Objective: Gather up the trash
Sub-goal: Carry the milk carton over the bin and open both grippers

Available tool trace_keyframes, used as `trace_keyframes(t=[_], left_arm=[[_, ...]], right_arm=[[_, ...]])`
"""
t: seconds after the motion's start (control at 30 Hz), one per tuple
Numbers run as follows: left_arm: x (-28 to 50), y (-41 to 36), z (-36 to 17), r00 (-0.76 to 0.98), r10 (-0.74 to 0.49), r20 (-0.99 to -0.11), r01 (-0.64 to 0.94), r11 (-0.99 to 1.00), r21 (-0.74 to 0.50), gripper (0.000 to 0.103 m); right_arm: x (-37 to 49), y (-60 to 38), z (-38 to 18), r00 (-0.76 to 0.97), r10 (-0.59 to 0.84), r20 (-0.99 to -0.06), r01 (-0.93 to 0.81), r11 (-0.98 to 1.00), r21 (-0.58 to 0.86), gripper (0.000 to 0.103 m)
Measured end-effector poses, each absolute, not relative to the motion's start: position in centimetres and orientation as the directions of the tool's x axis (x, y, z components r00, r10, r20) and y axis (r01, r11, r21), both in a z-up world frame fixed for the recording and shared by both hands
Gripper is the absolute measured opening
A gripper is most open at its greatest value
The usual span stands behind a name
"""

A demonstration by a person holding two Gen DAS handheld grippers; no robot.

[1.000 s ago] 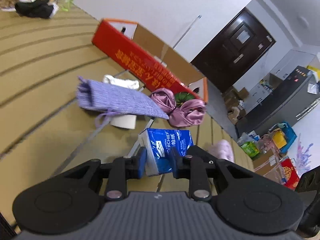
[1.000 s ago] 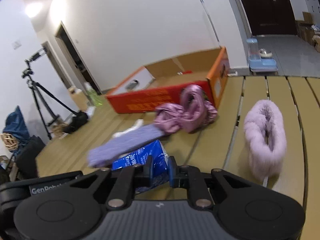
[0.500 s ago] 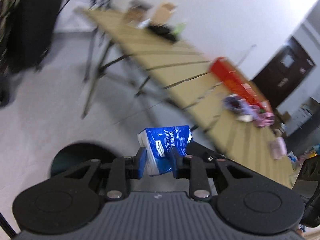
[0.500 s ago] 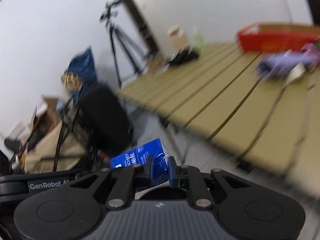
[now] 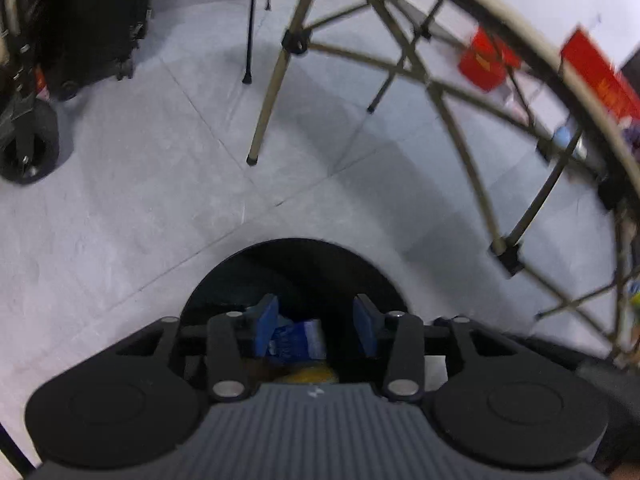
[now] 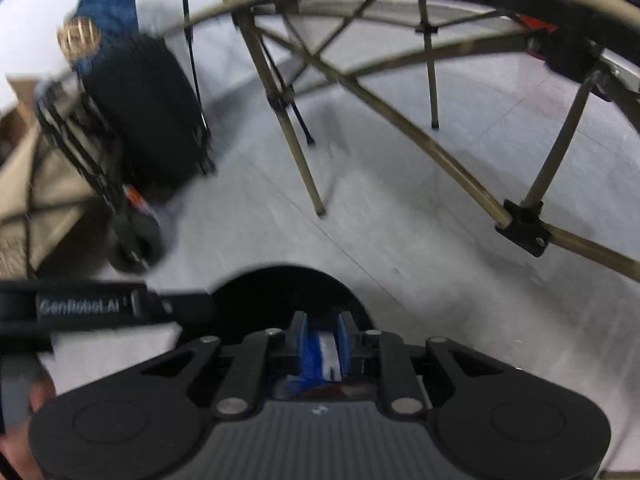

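A blue tissue pack (image 5: 297, 343) hangs between the blue pads of my left gripper (image 5: 316, 330). The jaws are opening, and the right pad stands clear of the pack. Below it gapes the round black trash bin (image 5: 296, 264) on the grey floor, with something yellow (image 5: 310, 376) inside. In the right wrist view, my right gripper (image 6: 322, 340) is shut on the blue and white end of the pack (image 6: 323, 356), its jaws just starting to ease apart, above the same bin (image 6: 280, 288). The left gripper's black body (image 6: 80, 308) shows at the left.
Tan folding-table legs (image 5: 268, 92) and cross braces (image 6: 400, 120) stand just beyond the bin. A black suitcase (image 5: 100, 16) and a cart wheel (image 5: 28, 144) are at the left. A thin tripod leg (image 5: 250, 20) reaches the floor. Red boxes (image 5: 484, 60) lie under the table.
Both grippers swung off the table and down over the black bin, carrying the blue pack. The left jaws have spread, freeing the pack on one side. The right grip looks nearly unchanged.
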State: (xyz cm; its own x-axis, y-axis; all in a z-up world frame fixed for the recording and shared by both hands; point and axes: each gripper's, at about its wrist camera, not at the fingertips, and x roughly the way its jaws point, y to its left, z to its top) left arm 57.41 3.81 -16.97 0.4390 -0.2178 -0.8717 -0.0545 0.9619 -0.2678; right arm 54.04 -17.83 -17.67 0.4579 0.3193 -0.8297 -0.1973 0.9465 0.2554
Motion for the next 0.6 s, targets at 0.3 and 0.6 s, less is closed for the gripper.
trace_keyframes(t=[0.3, 0.6], left_arm=[[56.4, 1.5, -19.3, 0.380, -0.051, -0.923, 0.140, 0.990, 0.003, 0.070], [56.3, 1.1, -18.7, 0.401, -0.028, -0.916, 0.139, 0.990, 0.030, 0.073]], right_arm=[[53.6, -16.6, -18.9, 0.310, 0.373, -0.875, -0.360, 0.898, 0.255, 0.028], [53.5, -17.1, -17.0, 0.358, 0.381, -0.853, -0.373, 0.895, 0.243, 0.035]])
